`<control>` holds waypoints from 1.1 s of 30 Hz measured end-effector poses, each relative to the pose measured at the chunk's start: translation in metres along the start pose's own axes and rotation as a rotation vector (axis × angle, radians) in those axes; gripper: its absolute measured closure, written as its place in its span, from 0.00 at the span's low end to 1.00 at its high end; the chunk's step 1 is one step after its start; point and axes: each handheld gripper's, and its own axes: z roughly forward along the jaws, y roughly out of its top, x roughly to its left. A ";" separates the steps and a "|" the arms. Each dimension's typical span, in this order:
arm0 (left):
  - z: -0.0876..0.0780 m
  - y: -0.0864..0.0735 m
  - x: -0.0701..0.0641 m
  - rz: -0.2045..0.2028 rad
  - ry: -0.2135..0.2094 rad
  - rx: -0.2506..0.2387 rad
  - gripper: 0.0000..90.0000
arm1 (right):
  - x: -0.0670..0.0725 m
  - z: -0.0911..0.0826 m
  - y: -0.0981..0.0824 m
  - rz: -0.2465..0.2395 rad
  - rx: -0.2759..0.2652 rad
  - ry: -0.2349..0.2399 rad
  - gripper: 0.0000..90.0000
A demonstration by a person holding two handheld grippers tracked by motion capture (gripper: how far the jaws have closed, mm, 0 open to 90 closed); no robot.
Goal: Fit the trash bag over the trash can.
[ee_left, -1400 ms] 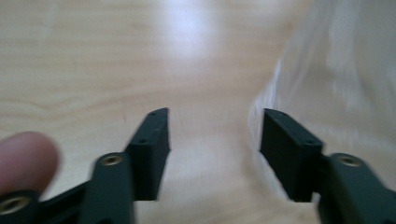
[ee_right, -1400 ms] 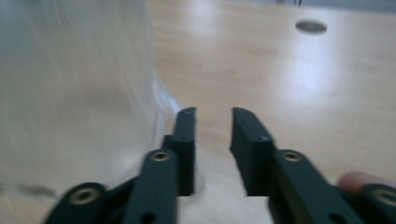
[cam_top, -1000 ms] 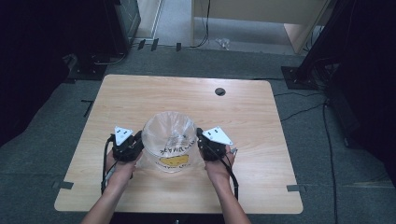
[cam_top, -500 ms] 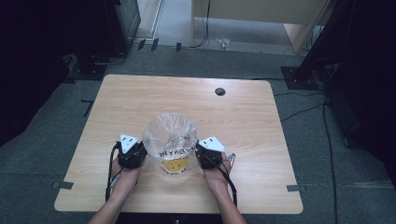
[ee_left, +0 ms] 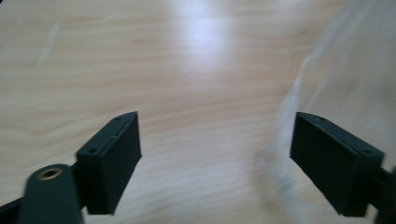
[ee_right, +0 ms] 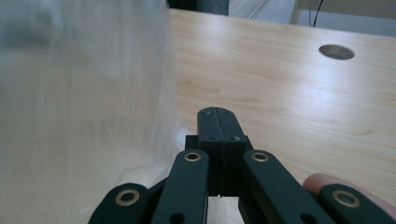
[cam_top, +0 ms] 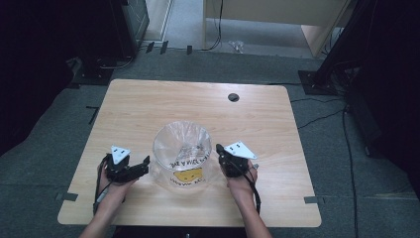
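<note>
On the light wooden table w/ rounded corners (cam_top: 148,104), far left first: the left gripper (cam_top: 145,164), black w/ a grey three-cornered plate on top, lies low on the near-left part of the table, held in the person's left hand (cam_top: 115,184). Its jaws have just been opening and now stand spread wide, w/ nothing between them; the left gripper view (ee_left: 217,158) shows bare wood in the gap, and the blurred clear film comes up just beside the right-hand jaw, contact not readable. Centre: the clear, round, open-topped plastic bag w/ dark lettering and a yellow print on its near side (cam_top: 182,153) stands puffed up on the near-middle of the table, btwn the two grippers. The print is readable from the high view; in the gripper views the bag is plain hazy film (ee_right: 79,116). Right: the right gripper (cam_top: 218,148), same build, sits at the bag's right edge in the right hand (cam_top: 241,179). Its jaws are pressed together, tips closed flat; the right gripper view (ee_right: 217,112) shows film bunched low beside the jaw base, but whether any is pinched I can't tell. That view also picks up the small dark round hole in the tabletop (ee_right: 336,52), seen far-right-centre from above, and a fingertip at the lower right.
</note>
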 end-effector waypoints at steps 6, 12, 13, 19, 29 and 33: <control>-0.003 -0.023 0.033 0.012 0.035 0.093 0.09 | -0.010 -0.011 0.017 -0.008 -0.054 0.015 1.00; -0.006 -0.039 0.056 0.012 0.030 0.144 0.00 | -0.011 -0.021 0.035 -0.099 -0.099 0.039 1.00; -0.007 -0.041 0.058 0.013 0.039 0.144 0.00 | -0.011 -0.022 0.038 -0.110 -0.102 0.046 1.00; -0.008 -0.045 0.064 0.015 0.039 0.120 0.00 | -0.008 -0.027 0.055 -0.194 -0.132 0.121 1.00; -0.008 -0.045 0.064 0.033 0.021 0.123 0.00 | 0.004 -0.023 0.086 -0.368 -0.125 0.376 1.00; -0.007 -0.044 0.064 0.034 0.018 0.120 0.00 | 0.009 -0.017 0.095 -0.452 -0.104 0.476 1.00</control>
